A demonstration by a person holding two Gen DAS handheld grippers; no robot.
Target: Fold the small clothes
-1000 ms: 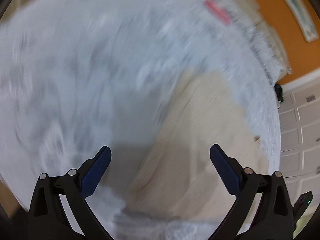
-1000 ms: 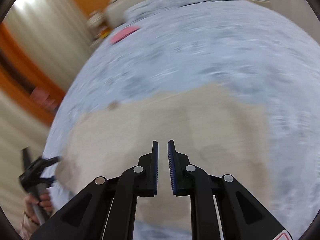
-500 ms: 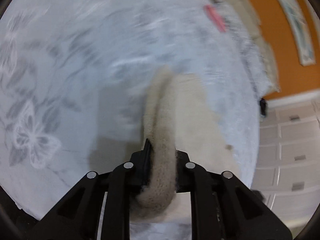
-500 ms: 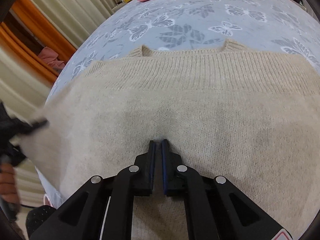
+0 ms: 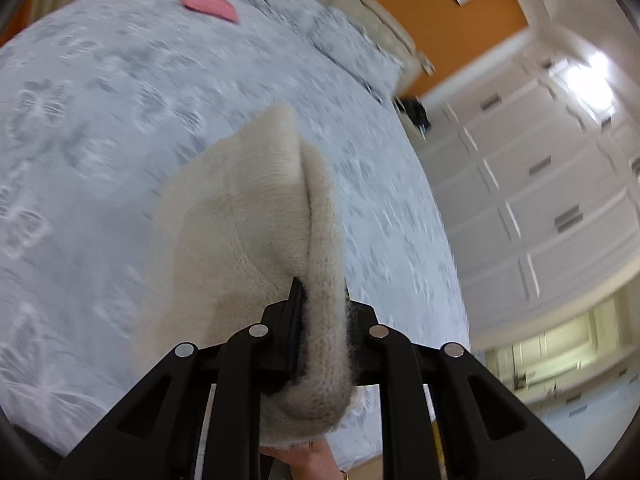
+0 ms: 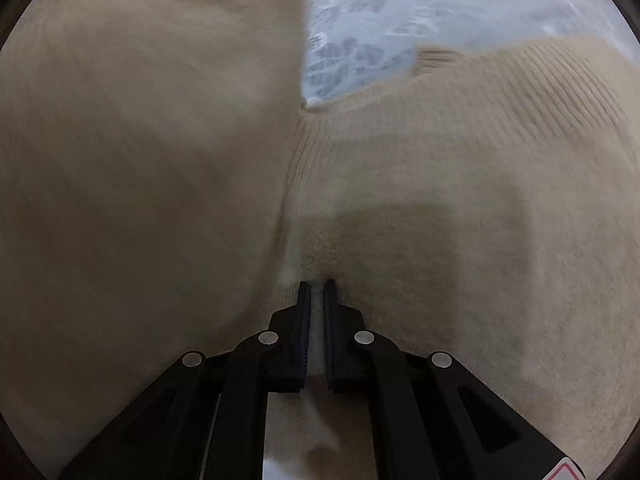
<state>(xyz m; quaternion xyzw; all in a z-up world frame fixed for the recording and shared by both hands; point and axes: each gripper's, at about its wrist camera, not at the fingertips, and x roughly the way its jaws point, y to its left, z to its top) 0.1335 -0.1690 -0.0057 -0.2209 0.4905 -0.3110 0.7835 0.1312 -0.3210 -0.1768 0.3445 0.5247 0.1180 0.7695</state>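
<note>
A beige knitted sweater (image 5: 240, 220) lies on a bed with a pale blue butterfly-print cover (image 5: 100, 120). My left gripper (image 5: 320, 292) is shut on a thick fold of the sweater's edge and holds it lifted above the bed. In the right wrist view the sweater (image 6: 440, 200) fills almost the whole picture, and a raised flap (image 6: 140, 140) of it stands on the left. My right gripper (image 6: 316, 286) points down into the knit with a thin pinch of fabric between its jaws, which are opening slightly.
A pink item (image 5: 210, 6) lies far back on the bed near grey and cream bedding. White panelled cupboards (image 5: 540, 200) and an orange wall (image 5: 440, 8) stand beyond the bed's right edge. Part of a person's hand (image 5: 316, 460) shows below the left gripper.
My left gripper went from wide open to shut on the sweater's edge, then lifted and carried it sideways. The right gripper sank closer into the knit, and a flap now rises on its left.
</note>
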